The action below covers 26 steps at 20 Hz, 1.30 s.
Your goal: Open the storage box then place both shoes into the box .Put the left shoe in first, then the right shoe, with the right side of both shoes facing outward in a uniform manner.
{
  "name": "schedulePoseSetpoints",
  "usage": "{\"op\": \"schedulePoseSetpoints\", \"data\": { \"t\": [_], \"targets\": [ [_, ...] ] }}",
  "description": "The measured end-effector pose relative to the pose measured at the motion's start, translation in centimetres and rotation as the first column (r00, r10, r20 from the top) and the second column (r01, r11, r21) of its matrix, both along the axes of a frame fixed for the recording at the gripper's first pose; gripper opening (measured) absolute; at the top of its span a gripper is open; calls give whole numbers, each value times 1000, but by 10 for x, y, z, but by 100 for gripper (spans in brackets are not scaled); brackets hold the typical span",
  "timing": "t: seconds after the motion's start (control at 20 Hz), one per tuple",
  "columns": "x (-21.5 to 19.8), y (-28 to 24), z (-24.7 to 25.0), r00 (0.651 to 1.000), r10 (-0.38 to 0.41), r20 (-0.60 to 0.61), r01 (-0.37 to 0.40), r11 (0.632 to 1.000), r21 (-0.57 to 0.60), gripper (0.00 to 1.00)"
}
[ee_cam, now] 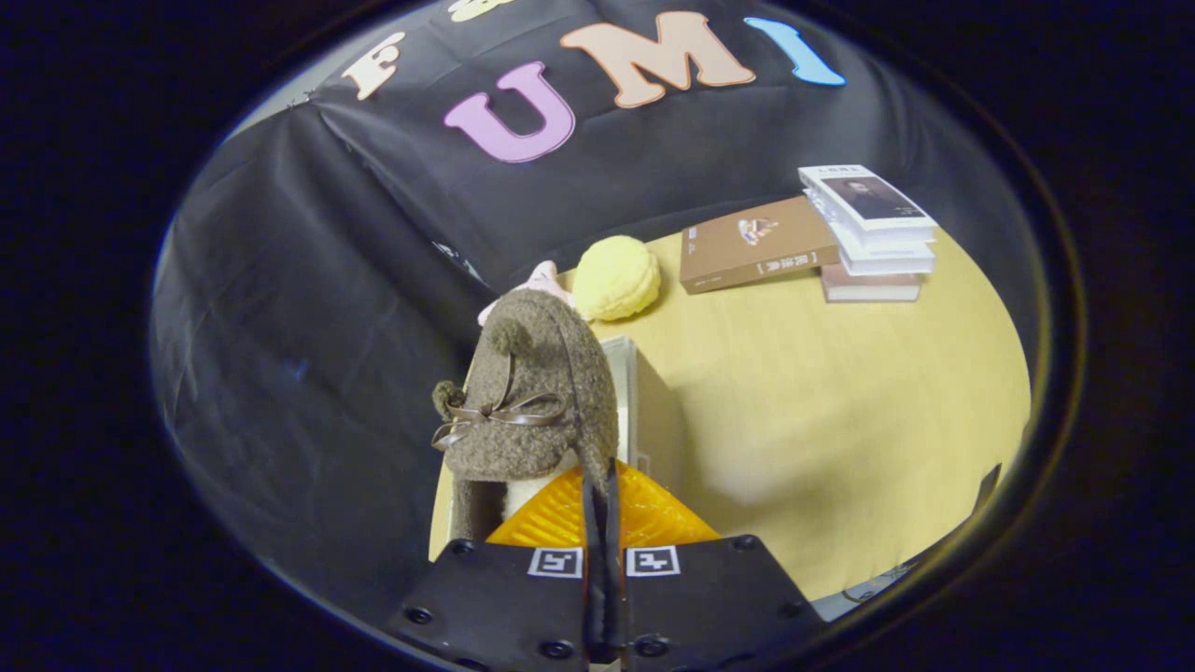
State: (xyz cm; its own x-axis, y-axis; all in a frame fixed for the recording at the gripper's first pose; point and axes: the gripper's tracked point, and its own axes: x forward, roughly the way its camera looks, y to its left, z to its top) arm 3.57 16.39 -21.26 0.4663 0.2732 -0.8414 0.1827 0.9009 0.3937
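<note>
A brown fuzzy shoe [532,392] with a ribbon bow and small pompoms hangs just ahead of my fingers. My gripper [602,495] is shut on the shoe's thin upper edge, the two fingers nearly touching. The shoe's cream lining shows beside the left finger. Right behind the shoe stands the white storage box [644,411]; I see only part of its rim and one side wall, and the shoe hides its inside. I cannot tell whether the shoe touches the box.
The wooden table [822,411] stretches beyond the box. A yellow plush ball [616,277] and a pink thing [541,278] lie past the shoe. A brown book [756,245] and a stack of books [873,233] lie at the table's far side.
</note>
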Motion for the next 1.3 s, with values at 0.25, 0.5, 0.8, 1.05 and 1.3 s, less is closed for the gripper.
{"op": "schedulePoseSetpoints", "data": {
  "t": [0.25, 0.5, 0.8, 1.05, 1.3],
  "targets": [
    [-3, 16, -36, 999, 24, -45, -29, 993, -115, 4],
    [-3, 18, -53, 999, 15, -44, -24, 977, -213, 3],
    [-3, 32, -48, 998, 59, -4, -59, 970, -238, 33],
    [0, 51, -24, 983, 164, 77, -145, 967, -209, 100],
    [8, 59, 22, 935, 245, 257, -195, 959, -205, 99]
  ]
}}
